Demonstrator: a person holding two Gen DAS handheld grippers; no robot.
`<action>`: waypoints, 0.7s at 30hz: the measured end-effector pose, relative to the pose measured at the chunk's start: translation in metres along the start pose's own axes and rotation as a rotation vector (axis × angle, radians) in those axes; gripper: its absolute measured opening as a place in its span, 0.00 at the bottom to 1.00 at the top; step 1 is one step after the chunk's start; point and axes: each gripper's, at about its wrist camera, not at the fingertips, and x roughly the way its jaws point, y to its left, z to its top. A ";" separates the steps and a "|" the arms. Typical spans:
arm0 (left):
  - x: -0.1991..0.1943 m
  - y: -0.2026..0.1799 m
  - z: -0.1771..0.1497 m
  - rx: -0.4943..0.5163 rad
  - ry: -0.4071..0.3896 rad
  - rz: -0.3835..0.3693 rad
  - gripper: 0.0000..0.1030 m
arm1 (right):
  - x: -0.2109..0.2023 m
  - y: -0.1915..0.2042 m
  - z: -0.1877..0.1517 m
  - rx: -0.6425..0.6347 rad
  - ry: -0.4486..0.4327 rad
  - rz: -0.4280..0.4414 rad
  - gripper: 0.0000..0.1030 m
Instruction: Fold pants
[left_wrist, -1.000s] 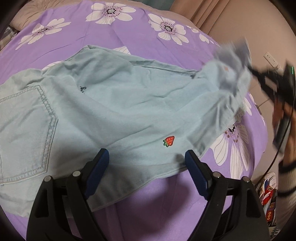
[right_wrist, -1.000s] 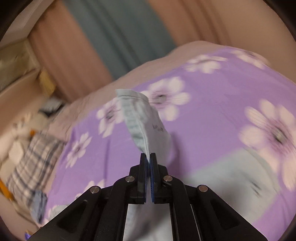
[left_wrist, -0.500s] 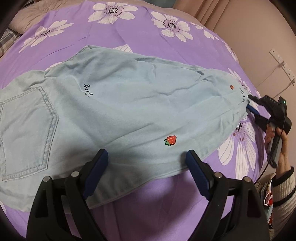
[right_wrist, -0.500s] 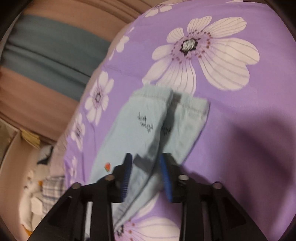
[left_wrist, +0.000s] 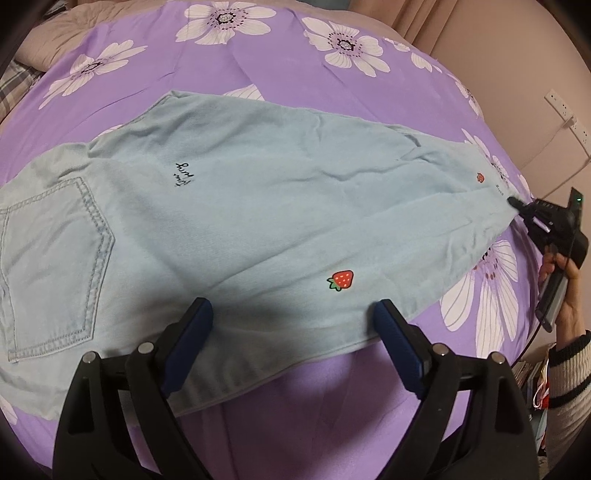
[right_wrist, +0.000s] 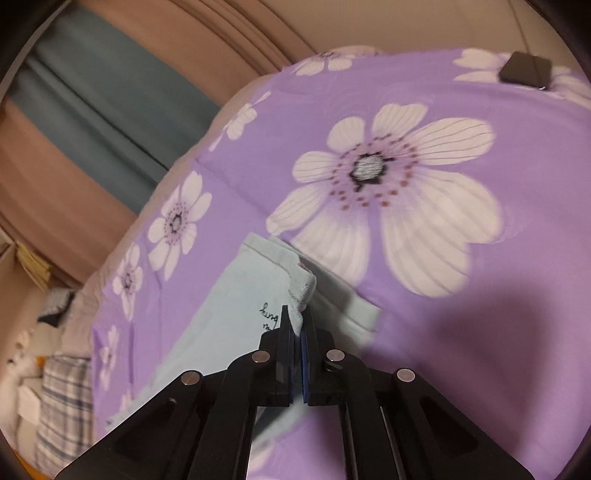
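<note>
Light blue denim pants (left_wrist: 240, 206) lie flat across the purple flowered bed, folded lengthwise, waist and back pocket at the left, leg hems at the right. A red strawberry patch (left_wrist: 341, 279) marks the near leg. My left gripper (left_wrist: 291, 321) is open and empty, hovering over the pants' near edge. My right gripper (right_wrist: 296, 325) is shut on the pants' hem (right_wrist: 301, 291), pinching a bunched bit of cloth; in the left wrist view it shows at the far right (left_wrist: 517, 203), at the hem end.
The bedspread (left_wrist: 280, 66) is purple with white flowers. A dark flat object (right_wrist: 524, 70) lies on the bed beyond the hem. A plaid pillow (right_wrist: 62, 406) and curtains (right_wrist: 92, 110) lie at the far side. A wall socket (left_wrist: 561, 110) is at the right.
The right gripper laid the leg end flat on the bed, opened half a second ago, and has now shut again on the hem. The left gripper has stayed open over the near edge.
</note>
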 end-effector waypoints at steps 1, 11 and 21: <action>0.000 0.000 0.000 0.001 0.001 0.002 0.88 | 0.003 -0.004 -0.002 -0.001 0.007 -0.012 0.04; -0.050 0.040 -0.013 -0.141 -0.078 -0.064 0.87 | -0.011 0.025 0.004 -0.171 -0.107 -0.293 0.36; -0.106 0.150 -0.048 -0.466 -0.221 0.044 0.87 | 0.011 0.177 -0.068 -0.795 0.167 0.186 0.39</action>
